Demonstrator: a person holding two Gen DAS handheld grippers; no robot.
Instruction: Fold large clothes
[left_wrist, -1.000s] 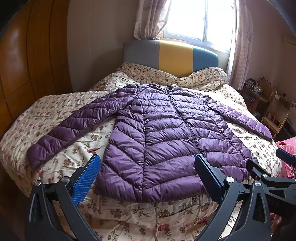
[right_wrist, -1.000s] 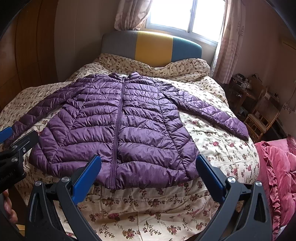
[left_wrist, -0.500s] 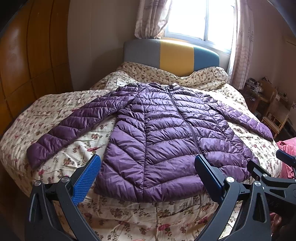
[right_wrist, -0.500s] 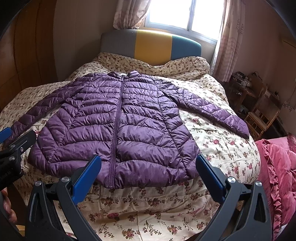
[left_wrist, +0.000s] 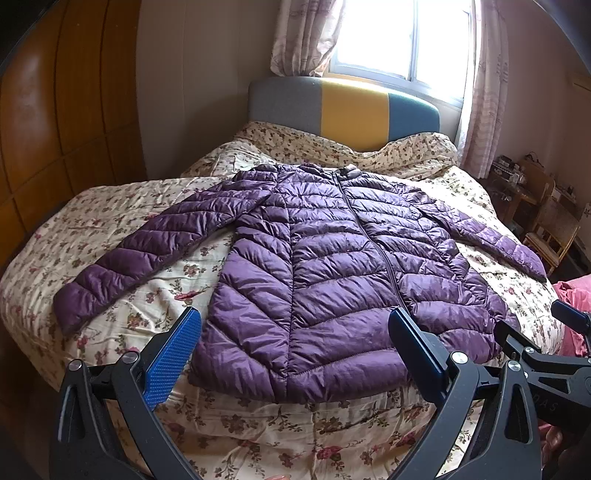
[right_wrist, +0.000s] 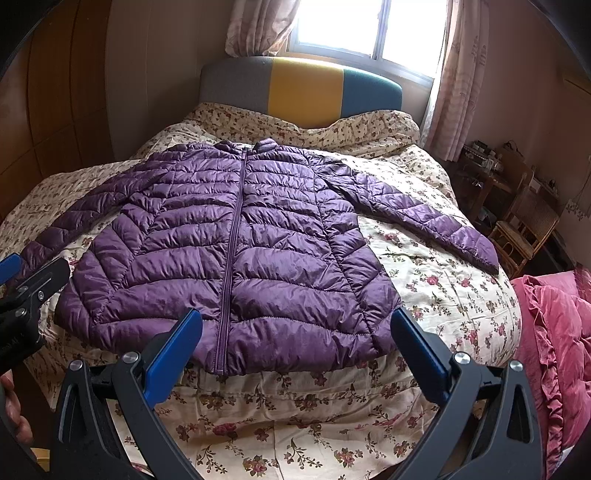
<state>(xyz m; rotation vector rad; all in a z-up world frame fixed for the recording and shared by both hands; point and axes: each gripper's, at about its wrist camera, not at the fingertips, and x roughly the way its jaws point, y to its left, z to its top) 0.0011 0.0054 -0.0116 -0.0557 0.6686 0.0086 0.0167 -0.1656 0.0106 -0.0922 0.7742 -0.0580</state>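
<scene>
A purple quilted puffer jacket (left_wrist: 332, 273) lay flat, front up and zipped, on a bed covered by a cream floral quilt (left_wrist: 110, 206). Its long axis ran from hem to collar: hem at the near foot edge, collar towards the grey, yellow and teal padded headboard (left_wrist: 347, 107). Both sleeves were spread out and angled down to either side.

Left gripper (left_wrist: 295, 347) and right gripper (right_wrist: 297, 345) both hung above the hem with blue-padded fingers (left_wrist: 173, 358) spread wide, grasping nothing.

Behind the headboard stood a bright window (right_wrist: 365, 26) with pale pink curtains (right_wrist: 458, 74); wooden wardrobe panels (left_wrist: 66, 110) on the left, a wicker chair (right_wrist: 528, 229) and cluttered wooden table on the right. A pink ruffled blanket (right_wrist: 554, 332) was cut off at the right edge. Items on the table were too small to identify.
</scene>
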